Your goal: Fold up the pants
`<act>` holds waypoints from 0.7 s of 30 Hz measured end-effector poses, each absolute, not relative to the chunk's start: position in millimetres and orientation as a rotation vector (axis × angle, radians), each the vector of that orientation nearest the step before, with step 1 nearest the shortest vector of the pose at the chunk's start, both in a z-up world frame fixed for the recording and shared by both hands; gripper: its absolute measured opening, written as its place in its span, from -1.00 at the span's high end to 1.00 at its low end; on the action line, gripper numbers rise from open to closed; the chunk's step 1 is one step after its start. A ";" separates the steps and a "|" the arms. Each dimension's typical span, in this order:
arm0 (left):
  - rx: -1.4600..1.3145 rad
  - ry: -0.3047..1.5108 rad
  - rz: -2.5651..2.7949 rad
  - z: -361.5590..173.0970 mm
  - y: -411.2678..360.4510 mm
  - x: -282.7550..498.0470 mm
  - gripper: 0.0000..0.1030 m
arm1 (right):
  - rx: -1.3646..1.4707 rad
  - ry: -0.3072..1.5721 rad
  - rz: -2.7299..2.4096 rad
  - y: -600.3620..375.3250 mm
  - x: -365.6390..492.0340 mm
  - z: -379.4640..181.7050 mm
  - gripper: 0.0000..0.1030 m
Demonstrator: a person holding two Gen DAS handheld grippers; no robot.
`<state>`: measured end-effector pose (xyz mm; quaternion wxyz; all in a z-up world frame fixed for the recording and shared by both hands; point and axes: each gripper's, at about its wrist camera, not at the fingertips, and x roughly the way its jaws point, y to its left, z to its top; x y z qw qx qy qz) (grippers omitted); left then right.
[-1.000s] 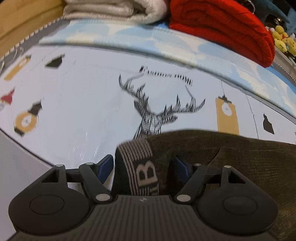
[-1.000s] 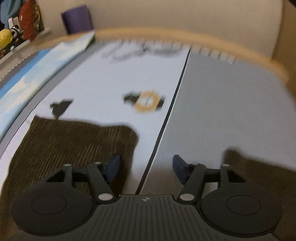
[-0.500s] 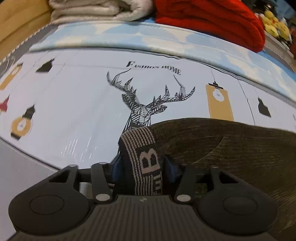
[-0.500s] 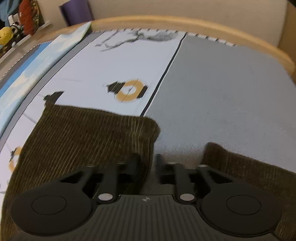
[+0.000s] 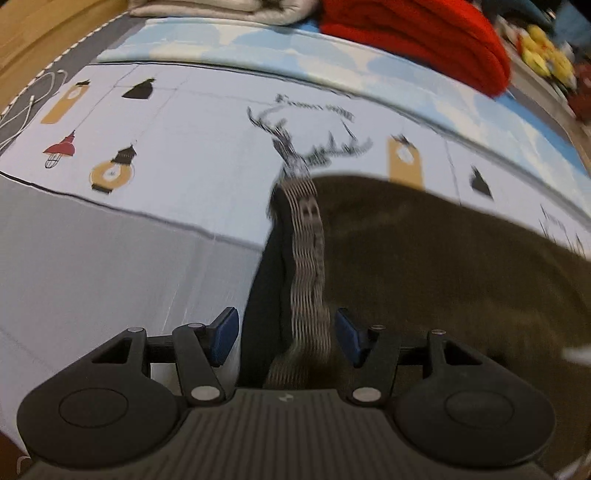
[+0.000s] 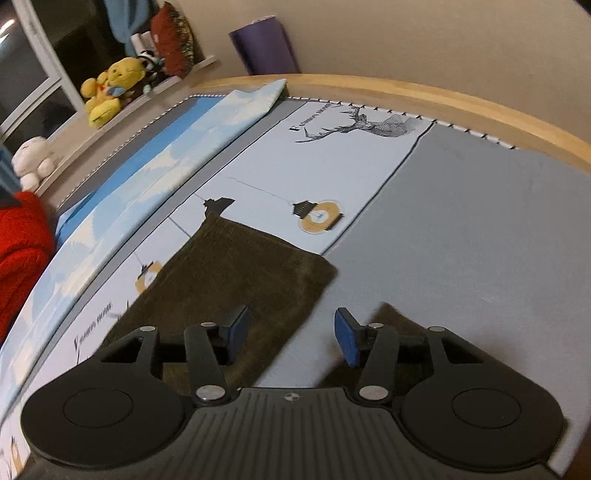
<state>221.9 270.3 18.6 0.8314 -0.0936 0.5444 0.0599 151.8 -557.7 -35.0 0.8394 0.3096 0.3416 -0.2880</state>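
Note:
Dark olive corduroy pants [image 5: 424, 266] lie flat on the printed bed sheet [image 5: 192, 155]. Their striped elastic waistband [image 5: 308, 258] runs between the blue pads of my left gripper [image 5: 284, 334], which is open and not clamped on it. In the right wrist view one pant leg [image 6: 236, 280] stretches away to its hem, and the end of the other leg [image 6: 395, 321] shows by the right fingertip. My right gripper [image 6: 291, 332] is open and empty, raised above the gap between the two legs.
A folded red blanket [image 5: 417, 33] and a grey-white one [image 5: 221, 7] sit at the sheet's far side. Plush toys [image 6: 110, 88] line a shelf. A purple rolled mat [image 6: 264, 46] leans on the wall behind the wooden bed frame [image 6: 424, 96].
Both grippers were shut half a second ago, the left on the waistband and the right at the pant leg. Both have opened and pulled back; the views now show more of the sheet.

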 end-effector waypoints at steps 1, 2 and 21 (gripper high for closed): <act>-0.189 1.157 0.112 18.5 269.1 211.3 -0.38 | 0.645 0.731 -0.596 -557.6 141.0 -32.0 -0.10; -0.179 1.154 0.099 16.2 268.4 198.9 -0.39 | 0.631 0.746 -0.581 -557.9 130.6 -30.5 -0.11; -0.089 1.316 0.043 -52.9 280.3 169.1 -0.40 | 0.489 1.190 -0.608 -608.0 30.7 -118.4 -0.24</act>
